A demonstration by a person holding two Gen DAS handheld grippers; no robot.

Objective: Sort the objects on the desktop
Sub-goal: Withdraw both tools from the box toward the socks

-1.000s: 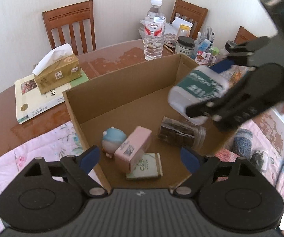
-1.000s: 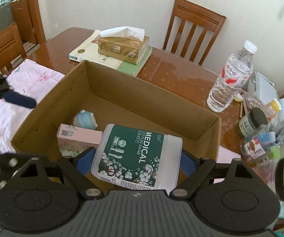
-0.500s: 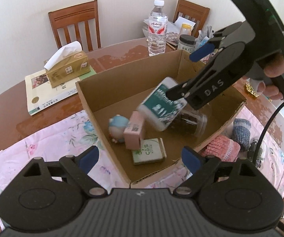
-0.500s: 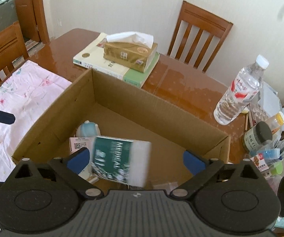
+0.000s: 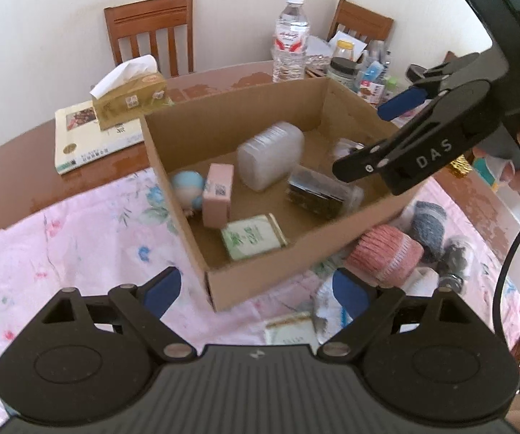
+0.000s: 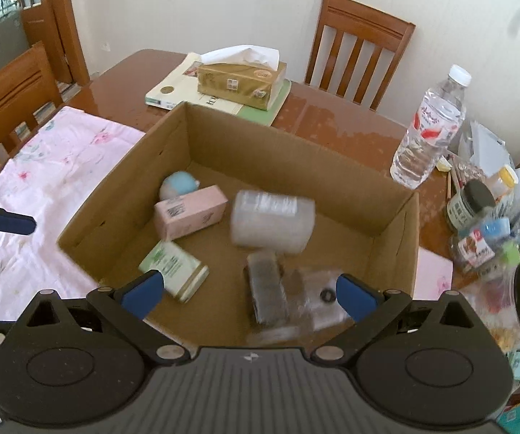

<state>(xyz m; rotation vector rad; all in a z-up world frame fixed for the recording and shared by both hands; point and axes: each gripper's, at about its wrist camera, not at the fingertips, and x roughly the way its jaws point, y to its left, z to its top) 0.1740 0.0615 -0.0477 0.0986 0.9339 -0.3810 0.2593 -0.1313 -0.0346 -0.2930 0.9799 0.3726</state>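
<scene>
The cotton swab container (image 5: 271, 155) lies in the cardboard box (image 5: 245, 123), label side down and blurred in the right wrist view (image 6: 272, 222). Around it in the box (image 6: 278, 155) are a pink carton (image 6: 189, 211), a blue figurine (image 6: 180, 184), a green tin (image 6: 173, 266) and a dark packet (image 6: 265, 289). My right gripper (image 6: 248, 296) is open and empty above the box's near right corner; the left wrist view shows it (image 5: 372, 137) held by a hand. My left gripper (image 5: 256, 291) is open and empty over the floral cloth in front of the box.
A tissue box (image 6: 240, 79) sits on a book behind the box. A water bottle (image 6: 428, 126) and jars (image 6: 471, 204) crowd the far right. Pink and grey yarn rolls (image 5: 386, 256) lie on the floral cloth (image 5: 79, 246) right of the box. Wooden chairs ring the table.
The right gripper opened and let go of the cotton swab container, which dropped into the box. Both grippers drew back from the box.
</scene>
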